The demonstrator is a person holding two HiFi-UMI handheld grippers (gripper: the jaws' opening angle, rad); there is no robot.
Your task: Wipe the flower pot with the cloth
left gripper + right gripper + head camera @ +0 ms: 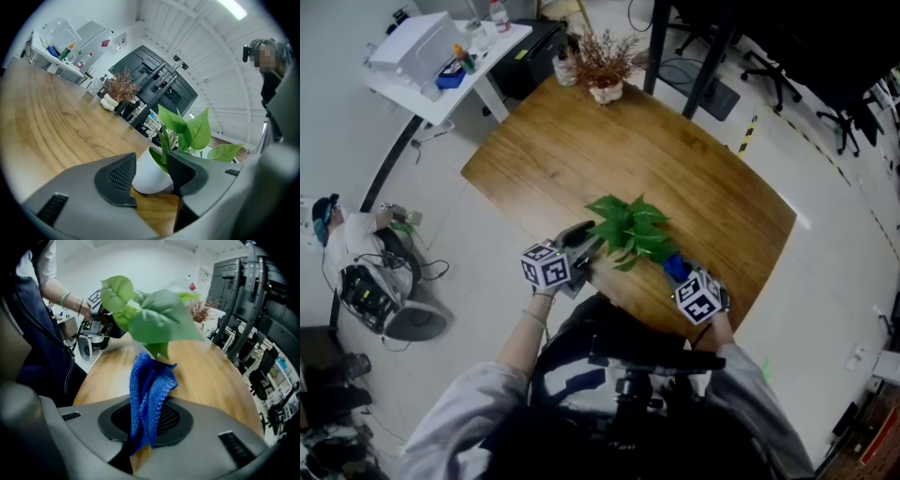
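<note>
A white flower pot (149, 179) with a green leafy plant (630, 230) stands near the front edge of the wooden table (581, 150). My left gripper (151, 169) has a ribbed pad on each side of the pot and appears shut on it. In the head view the left gripper (586, 251) is at the plant's left and the leaves hide the pot. My right gripper (145, 420) is shut on a folded blue cloth (149, 385). The right gripper (684, 277) holds the cloth (676, 267) just right of the plant, under the leaves (154, 319).
A small pale vase of dried twigs (605, 84) stands at the table's far end. A white side table (441, 56) with bottles is beyond at the left. A person (356, 234) sits on the floor at the left. Office chairs (769, 66) are at the far right.
</note>
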